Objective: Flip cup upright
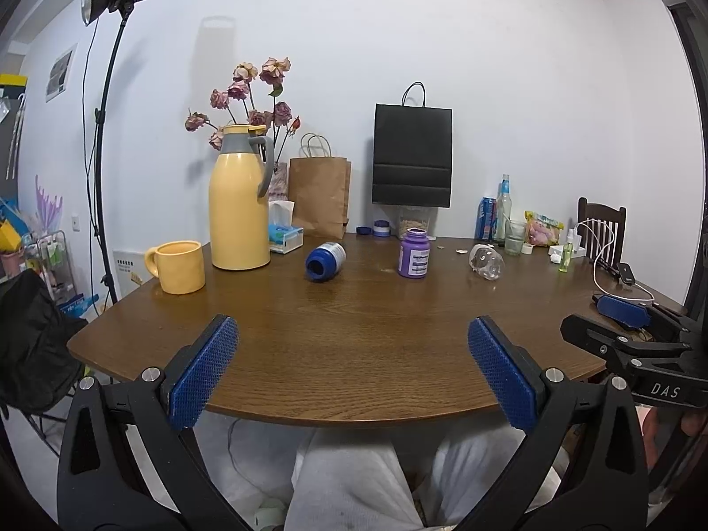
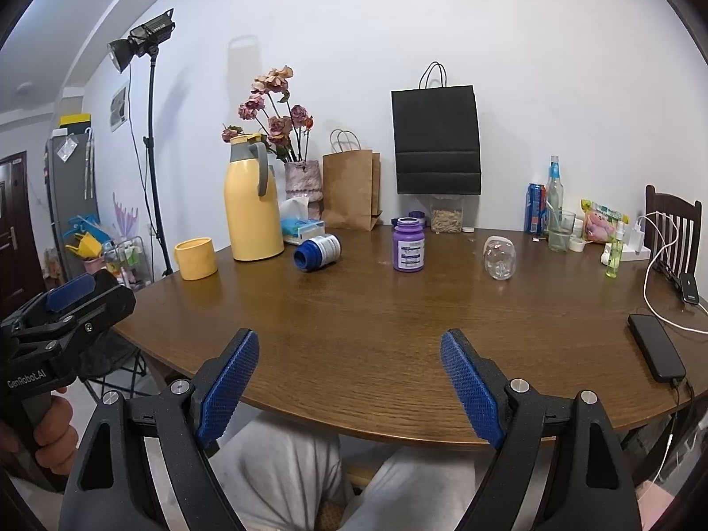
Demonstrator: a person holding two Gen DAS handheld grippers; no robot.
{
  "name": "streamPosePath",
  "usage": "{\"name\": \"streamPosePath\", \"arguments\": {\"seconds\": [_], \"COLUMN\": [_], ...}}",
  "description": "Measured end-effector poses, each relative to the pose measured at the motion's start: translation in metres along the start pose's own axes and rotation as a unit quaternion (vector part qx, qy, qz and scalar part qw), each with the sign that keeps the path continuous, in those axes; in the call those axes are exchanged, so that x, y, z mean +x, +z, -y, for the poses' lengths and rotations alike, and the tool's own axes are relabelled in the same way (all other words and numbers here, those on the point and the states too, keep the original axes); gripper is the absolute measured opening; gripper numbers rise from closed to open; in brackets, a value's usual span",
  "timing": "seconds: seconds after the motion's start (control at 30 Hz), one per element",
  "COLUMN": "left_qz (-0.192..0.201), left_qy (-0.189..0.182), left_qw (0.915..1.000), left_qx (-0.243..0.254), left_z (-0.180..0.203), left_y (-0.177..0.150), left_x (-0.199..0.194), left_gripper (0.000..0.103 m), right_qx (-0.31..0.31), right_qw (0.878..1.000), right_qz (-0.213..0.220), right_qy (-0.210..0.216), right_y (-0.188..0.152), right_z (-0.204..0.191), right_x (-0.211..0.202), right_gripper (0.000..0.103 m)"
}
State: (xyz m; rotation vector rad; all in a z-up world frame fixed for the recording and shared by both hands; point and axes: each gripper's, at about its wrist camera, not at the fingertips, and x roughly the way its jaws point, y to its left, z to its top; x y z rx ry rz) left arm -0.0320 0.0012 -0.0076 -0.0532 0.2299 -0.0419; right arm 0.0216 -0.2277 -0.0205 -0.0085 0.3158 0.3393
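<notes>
Left gripper (image 1: pixel 352 367) fingers (image 1: pixel 203 371) spread wide above table (image 1: pixel 354 336) edge, clear cup (image 1: pixel 486 263) lying sideways far right

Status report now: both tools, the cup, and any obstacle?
Left tool open, empty, at near table edge. Right tool the same. Clear cup on its side, far right, untouched. Path to it clear.

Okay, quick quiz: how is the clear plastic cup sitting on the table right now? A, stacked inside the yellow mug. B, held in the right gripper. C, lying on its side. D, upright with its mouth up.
C: the clear plastic cup lies on its side on the wooden table, apart from the open right gripper.
</notes>
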Motion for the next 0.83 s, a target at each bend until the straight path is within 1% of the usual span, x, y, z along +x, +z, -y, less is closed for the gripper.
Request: {"name": "streamPosePath", "arguments": {"seconds": [0.83], "left_qz": [-0.001], "left_qy": [0.003], "left_qw": [1.0], "left_qx": [-0.003], "left_z": [-0.0033], "left_y": [0.0017], "left_x": [-0.0009], "left_gripper": [0.103], "right_qx": [-0.001], "right_qw": [1.0], "right_qz": [-0.001], "right_qy": [0.0], "right_y": [0.0], "right_z": [-0.0002], "right_x": [-0.0002], "right_gripper": [0.088]}}
